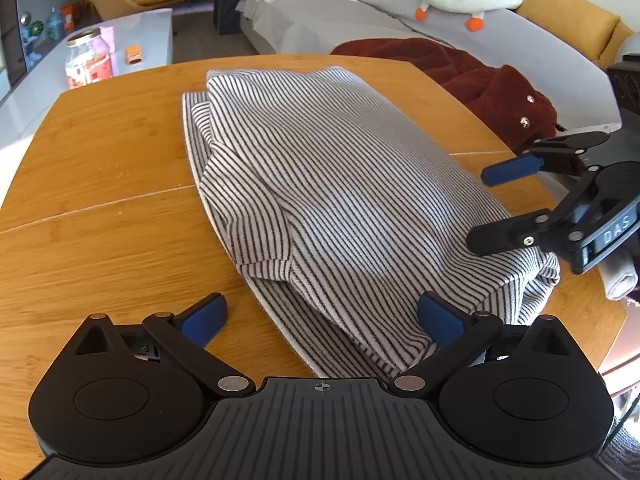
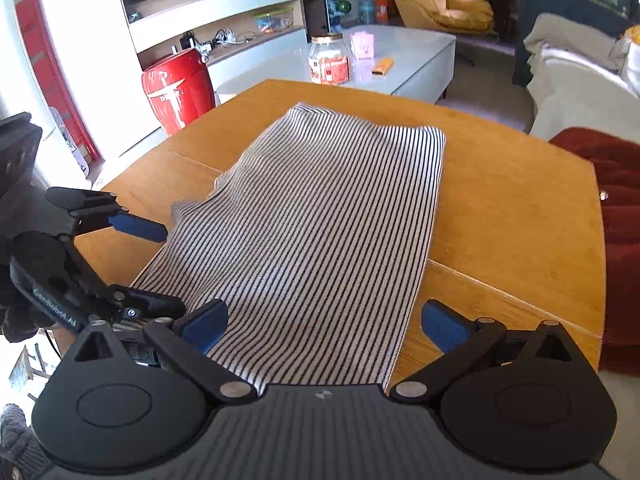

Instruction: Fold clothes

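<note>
Nearest to us in the left wrist view, the left gripper (image 1: pixel 322 318) has its jaws spread wide, empty, straddling the near end of the striped garment (image 1: pixel 320 184); its right blue pad sits against the cloth while the left pad hangs over bare wood. We see the garment folded into a long bundle lying down the middle of the wooden table (image 1: pixel 100 184), its far end short of the far edge and its near end close to the near edge. We find the right gripper (image 1: pixel 478 208) at the garment's right side, jaws likewise parted with nothing between them, the lower finger over the cloth (whether it touches, we cannot tell). From the right wrist view the top layer looks smooth, with a rumpled lump along the left side beside the left gripper. Off the table's right edge a dark red coat (image 1: pixel 472 76) lies on the grey sofa (image 1: pixel 320 28), and beyond the far edge a glass jar (image 1: pixel 86 60) stands on a low white table (image 1: pixel 132 28).
</note>
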Available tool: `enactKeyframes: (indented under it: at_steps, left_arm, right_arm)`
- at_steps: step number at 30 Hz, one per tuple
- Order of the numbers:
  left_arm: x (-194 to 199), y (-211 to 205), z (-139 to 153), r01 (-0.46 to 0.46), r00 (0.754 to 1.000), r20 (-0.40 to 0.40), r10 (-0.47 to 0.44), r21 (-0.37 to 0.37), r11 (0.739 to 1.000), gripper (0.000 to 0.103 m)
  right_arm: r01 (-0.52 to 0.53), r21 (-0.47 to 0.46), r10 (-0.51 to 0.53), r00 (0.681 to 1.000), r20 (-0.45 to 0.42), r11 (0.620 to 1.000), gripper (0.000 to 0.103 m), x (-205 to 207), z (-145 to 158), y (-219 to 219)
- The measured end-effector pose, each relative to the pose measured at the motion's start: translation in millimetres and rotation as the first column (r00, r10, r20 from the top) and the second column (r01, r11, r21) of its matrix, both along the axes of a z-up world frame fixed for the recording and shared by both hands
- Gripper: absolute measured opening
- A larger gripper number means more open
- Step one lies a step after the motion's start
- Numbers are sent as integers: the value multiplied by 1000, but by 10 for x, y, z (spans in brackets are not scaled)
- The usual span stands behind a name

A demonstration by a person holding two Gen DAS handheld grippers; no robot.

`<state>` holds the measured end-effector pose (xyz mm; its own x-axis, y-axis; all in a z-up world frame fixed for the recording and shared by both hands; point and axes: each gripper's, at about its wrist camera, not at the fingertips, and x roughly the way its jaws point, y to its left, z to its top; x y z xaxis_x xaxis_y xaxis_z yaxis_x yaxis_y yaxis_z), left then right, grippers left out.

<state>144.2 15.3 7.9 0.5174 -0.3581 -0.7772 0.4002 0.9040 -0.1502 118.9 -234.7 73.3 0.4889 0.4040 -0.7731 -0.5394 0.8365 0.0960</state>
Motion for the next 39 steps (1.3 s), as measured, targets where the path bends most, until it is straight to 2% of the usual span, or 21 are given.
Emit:
enactKeyframes:
  at_steps: [3, 5, 9, 11, 14, 18, 21, 23, 25, 26, 28, 31, 33, 36, 37, 38, 39]
  left_arm:
    - [0, 9, 0, 9, 1000, 7, -9, -1, 1000, 103]
    - [2, 13, -4, 15, 1000, 9, -15, -3, 1000, 103]
    - [-17, 42, 6, 24, 999, 22, -24, 9, 1000, 103]
    - [-35, 74, 17, 20, 999, 28, -20, 20, 1000, 103]
    - [-62, 109, 28, 13, 999, 35, -14, 33, 999, 103]
    - [-97, 155, 43, 4, 999, 44, -6, 51, 999, 103]
    - [-108, 136, 51, 3, 999, 51, -6, 62, 998, 103]
    - [-111, 162, 62, 6, 999, 47, -8, 58, 998, 103]
    - [-110, 201, 75, 7, 999, 41, -9, 51, 999, 103]
    - [-111, 223, 88, 6, 999, 42, -8, 46, 999, 103]
    - [-110, 259, 127, -1, 999, 52, -1, 47, 999, 103]
    - [-97, 311, 169, -29, 996, 81, 23, 82, 996, 103]
    - [-91, 351, 189, -48, 995, 92, 39, 101, 994, 103]
    - [-140, 416, 232, -50, 995, 92, 41, 91, 995, 103]
    - [-175, 433, 256, -41, 995, 93, 33, 84, 996, 103]
    - [-213, 443, 280, -29, 995, 94, 22, 76, 997, 103]
    - [-253, 451, 306, -14, 995, 97, 7, 70, 997, 103]
  right_arm:
    - [-1, -60, 3, 999, 33, 998, 103, -219, -1, 1]
    - [8, -127, -5, 1000, 28, 992, 103, -325, -134, 10]
    - [70, -88, -71, 997, -4, 994, 103, -321, -270, -91]
    - [69, -69, -66, 997, 47, 995, 103, -307, -165, -123]
    - [68, 25, -70, 993, 91, 997, 102, -260, 21, -176]
    - [102, 64, -108, 988, 112, 993, 95, -140, -22, -95]
    - [73, -69, -69, 995, 68, 995, 95, -66, -355, 31]
    - [40, -67, -32, 993, 117, 997, 95, -115, -264, 69]
    - [7, -67, 4, 986, 165, 998, 83, -165, -173, 108]
    - [-22, -67, 34, 982, 188, 998, 80, -203, -119, 137]
    - [-163, -49, 170, 965, 201, 985, 77, -355, 6, 263]
    - [-343, -12, 341, 930, 139, 939, 77, -493, -59, 460]
    - [-405, -97, 415, 899, 137, 909, 77, -558, -226, 648]
    - [-430, -307, 508, 824, 250, 849, 79, -695, -441, 830]
    - [-426, -314, 507, 824, 253, 849, 77, -677, -437, 854]
    - [-411, -263, 468, 858, 213, 873, 74, -583, -405, 837]
    - [-377, -173, 404, 900, 164, 910, 73, -441, -368, 764]
